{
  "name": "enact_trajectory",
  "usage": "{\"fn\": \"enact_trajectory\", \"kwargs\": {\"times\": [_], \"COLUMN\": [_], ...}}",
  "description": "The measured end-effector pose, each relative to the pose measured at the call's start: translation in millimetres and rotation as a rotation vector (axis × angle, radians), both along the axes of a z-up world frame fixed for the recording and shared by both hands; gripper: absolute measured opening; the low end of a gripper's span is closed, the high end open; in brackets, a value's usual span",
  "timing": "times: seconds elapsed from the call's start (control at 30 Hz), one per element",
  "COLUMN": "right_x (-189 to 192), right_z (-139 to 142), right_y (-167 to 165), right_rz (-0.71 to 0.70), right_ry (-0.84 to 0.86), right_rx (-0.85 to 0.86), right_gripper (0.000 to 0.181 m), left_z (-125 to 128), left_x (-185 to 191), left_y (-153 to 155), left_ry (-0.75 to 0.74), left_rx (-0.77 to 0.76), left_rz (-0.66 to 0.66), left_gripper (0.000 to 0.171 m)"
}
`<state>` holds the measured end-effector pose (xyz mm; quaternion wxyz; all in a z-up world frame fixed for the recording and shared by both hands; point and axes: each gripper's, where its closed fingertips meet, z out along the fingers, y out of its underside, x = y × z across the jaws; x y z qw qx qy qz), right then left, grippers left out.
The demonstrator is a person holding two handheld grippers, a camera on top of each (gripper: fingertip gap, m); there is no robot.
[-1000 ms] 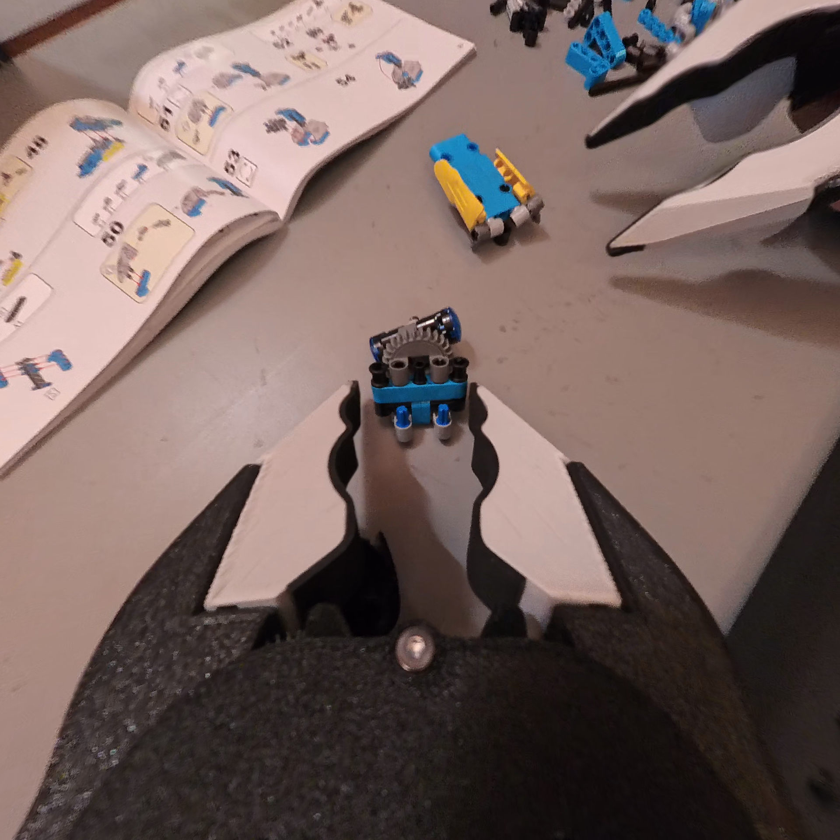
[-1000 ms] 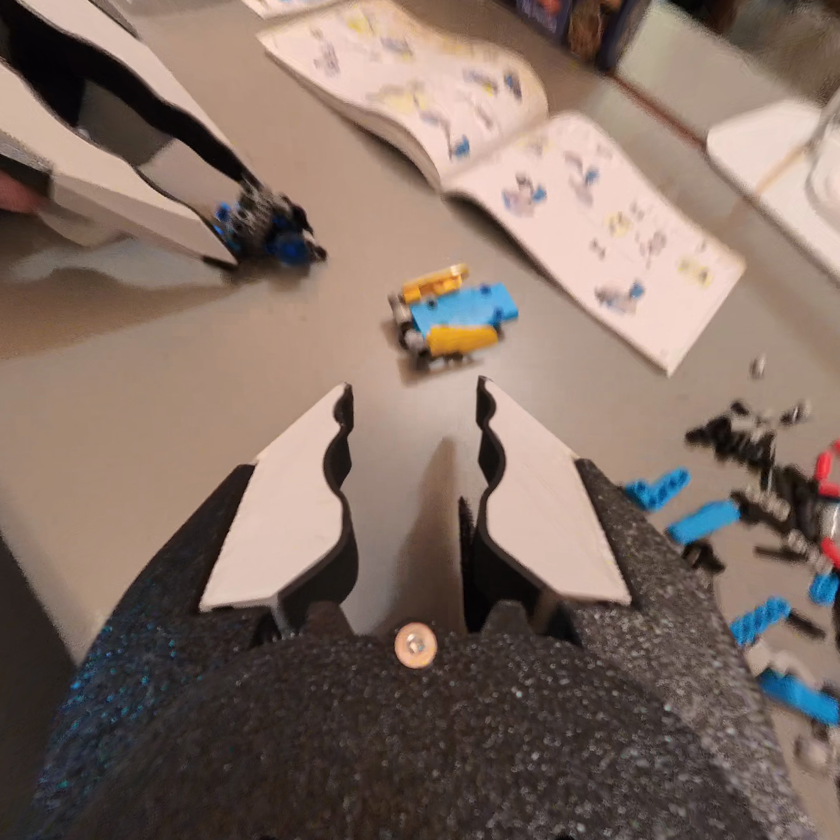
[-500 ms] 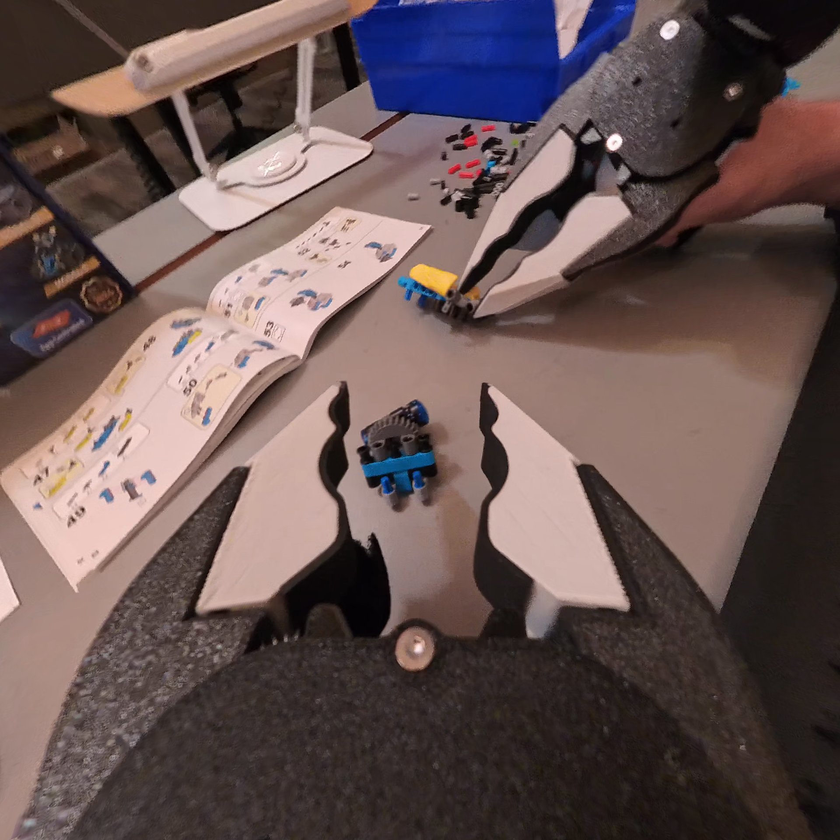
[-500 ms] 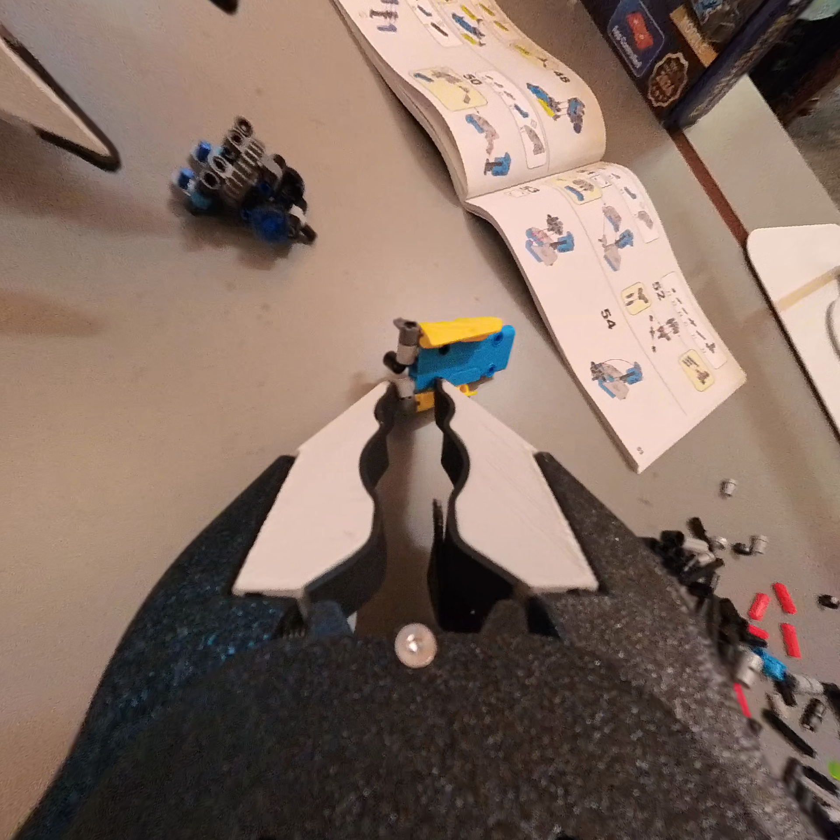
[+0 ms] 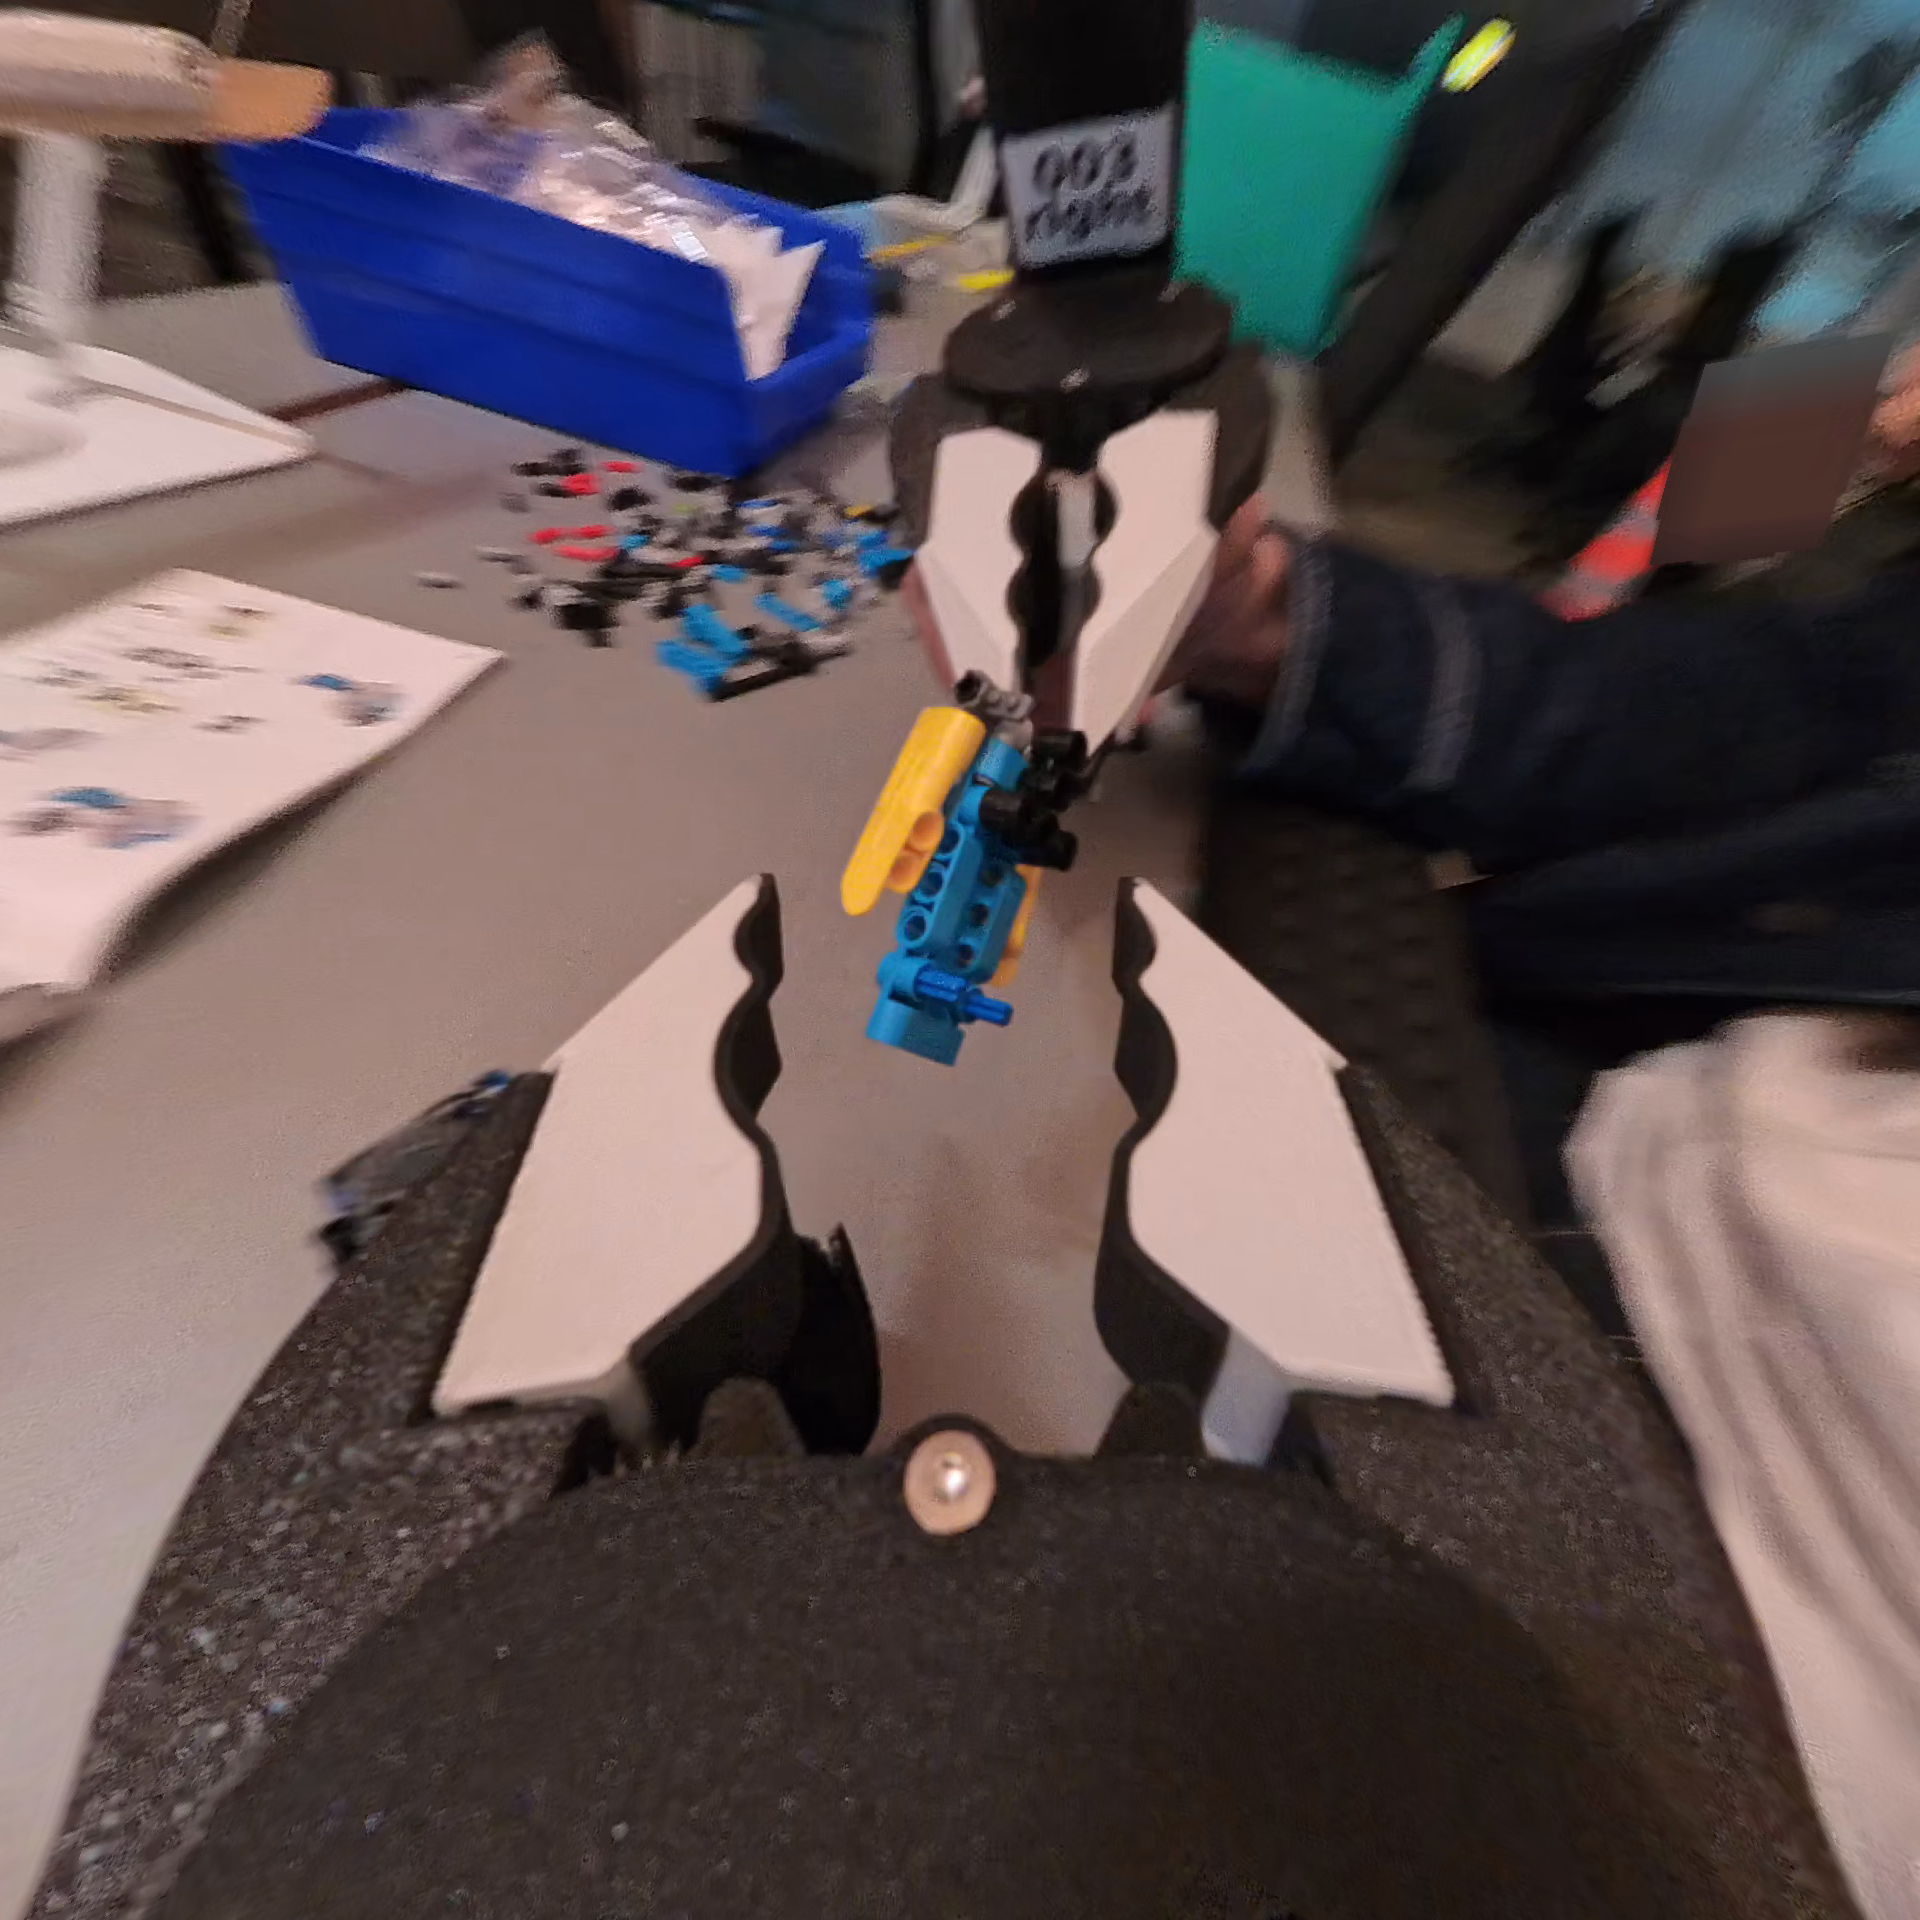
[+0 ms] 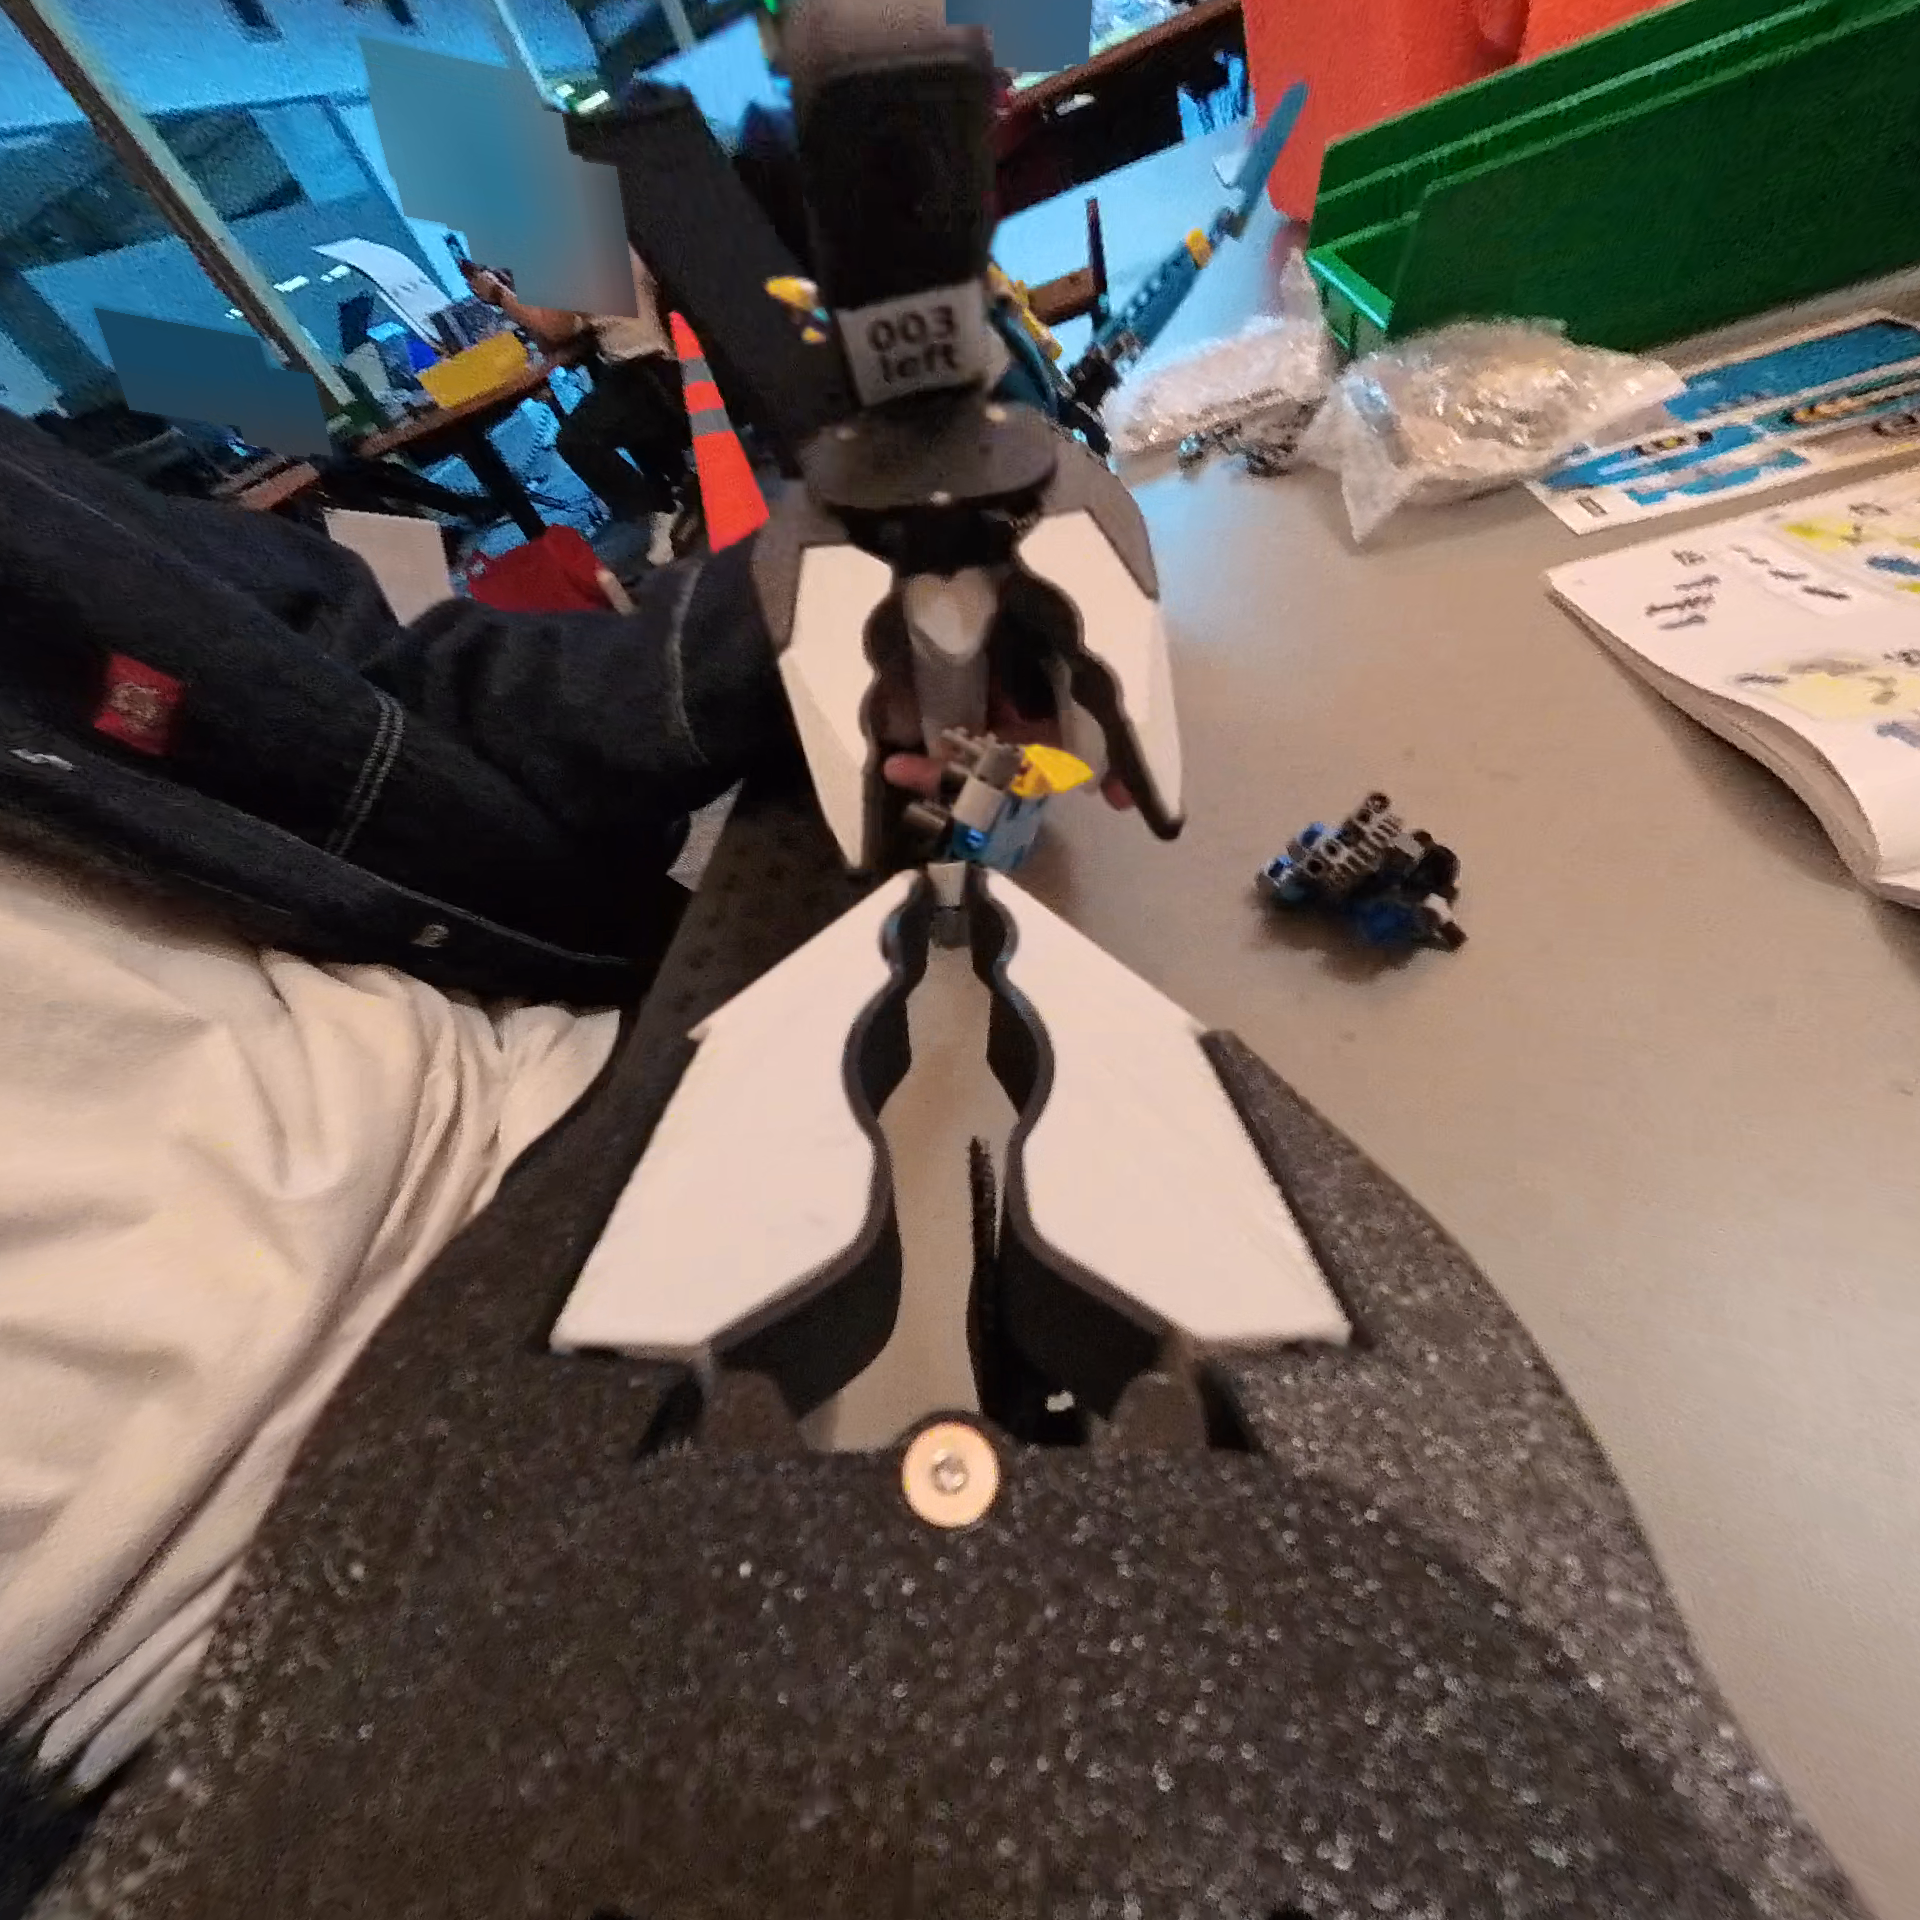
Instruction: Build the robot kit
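My right gripper (image 6: 948,883) is shut on the grey end of a blue and yellow brick assembly (image 6: 1023,795) and holds it up in the air above the grey table (image 6: 1455,1143). In the left wrist view the right gripper (image 5: 1039,717) faces me, and the assembly (image 5: 940,883) hangs from its tips. My left gripper (image 5: 945,894) is open. Its pads stand on either side of the assembly's lower end with a gap on each side. It shows opposite in the right wrist view (image 6: 1008,842). A second assembly, blue and black with a grey gear (image 6: 1361,883), lies on the table to the right.
A blue bin (image 5: 540,281) stands at the back, with a pile of loose small pieces (image 5: 686,582) before it. An open instruction booklet (image 5: 187,727) lies left; it shows at the right in the right wrist view (image 6: 1766,665). Green bins (image 6: 1621,197) and plastic bags (image 6: 1455,416) stand behind. A person's dark sleeve (image 6: 312,727) is close. The grippers are tip to tip, or close to it.
My right gripper closed on the blue and yellow assembly and lifted it off the table. My left gripper let go of the gear assembly, opened wider, rose and now faces the right gripper.
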<state>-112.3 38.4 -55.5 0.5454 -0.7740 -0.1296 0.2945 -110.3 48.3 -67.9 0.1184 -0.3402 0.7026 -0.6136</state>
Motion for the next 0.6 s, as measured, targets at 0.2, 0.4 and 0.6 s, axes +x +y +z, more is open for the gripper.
{"fn": "enact_trajectory", "kwargs": {"times": [0.2, 0.4, 0.6], "right_x": [-9, 8, 19], "right_z": [29, 15, 12], "right_y": [-7, 9, 15], "right_rz": [0.033, -0.082, -0.112], "right_ry": [0.09, 0.197, 0.478], "right_rx": [0.121, 0.019, -0.064], "right_gripper": [0.006, 0.007, 0.008], "left_z": [24, 25, 22], "left_x": [-25, -11, -2], "left_y": [-5, 10, 14], "left_ry": [0.079, -0.047, -0.133], "left_rx": [-0.265, -0.188, -0.082], "left_rz": [-0.202, -0.056, 0.034], "left_gripper": [0.018, 0.016, 0.016]}}
